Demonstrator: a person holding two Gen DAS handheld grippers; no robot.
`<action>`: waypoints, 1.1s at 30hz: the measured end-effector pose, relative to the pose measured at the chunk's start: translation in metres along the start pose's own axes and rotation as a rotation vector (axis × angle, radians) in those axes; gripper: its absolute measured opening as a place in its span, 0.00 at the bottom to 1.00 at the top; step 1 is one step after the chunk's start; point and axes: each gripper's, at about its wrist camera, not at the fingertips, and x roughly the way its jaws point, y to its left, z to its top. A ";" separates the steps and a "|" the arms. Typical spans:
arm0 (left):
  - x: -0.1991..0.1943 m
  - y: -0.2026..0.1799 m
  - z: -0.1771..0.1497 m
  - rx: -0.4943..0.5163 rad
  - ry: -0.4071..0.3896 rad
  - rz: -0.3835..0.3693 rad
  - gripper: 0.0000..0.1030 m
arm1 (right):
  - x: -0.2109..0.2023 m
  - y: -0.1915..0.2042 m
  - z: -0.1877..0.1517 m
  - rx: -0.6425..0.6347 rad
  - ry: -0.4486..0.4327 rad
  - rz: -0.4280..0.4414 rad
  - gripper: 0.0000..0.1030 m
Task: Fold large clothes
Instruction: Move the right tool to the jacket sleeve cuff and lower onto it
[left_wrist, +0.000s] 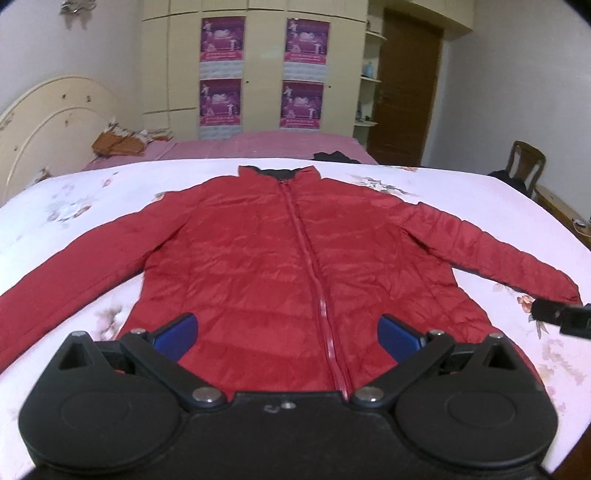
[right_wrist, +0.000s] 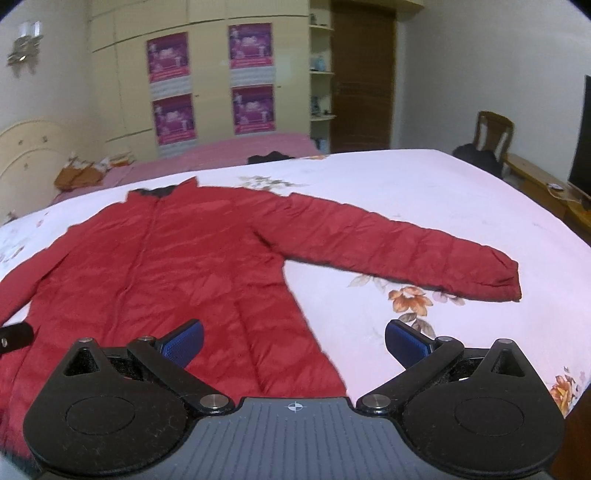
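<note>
A red quilted jacket lies flat and zipped on a white floral bedspread, collar far, both sleeves spread outward. My left gripper hovers open above the lower hem near the zipper, blue pads wide apart with nothing between them. In the right wrist view the same jacket fills the left half, its right sleeve stretching toward the bed's right side. My right gripper is open over the jacket's lower right hem corner. The tip of the right gripper shows beside the sleeve cuff.
A pink bed with a dark garment lies behind. A cream headboard stands left; a wardrobe with purple posters and a brown door at the back. A wooden chair and a dark screen stand right.
</note>
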 end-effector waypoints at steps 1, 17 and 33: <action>0.005 -0.002 0.001 0.005 0.000 -0.001 1.00 | 0.004 -0.004 0.002 0.010 -0.004 -0.012 1.00; 0.079 -0.017 0.032 -0.070 0.066 -0.029 1.00 | 0.077 -0.177 0.024 0.472 0.016 -0.105 1.00; 0.151 -0.064 0.054 -0.006 0.154 -0.060 1.00 | 0.111 -0.251 0.004 0.790 0.038 -0.063 0.53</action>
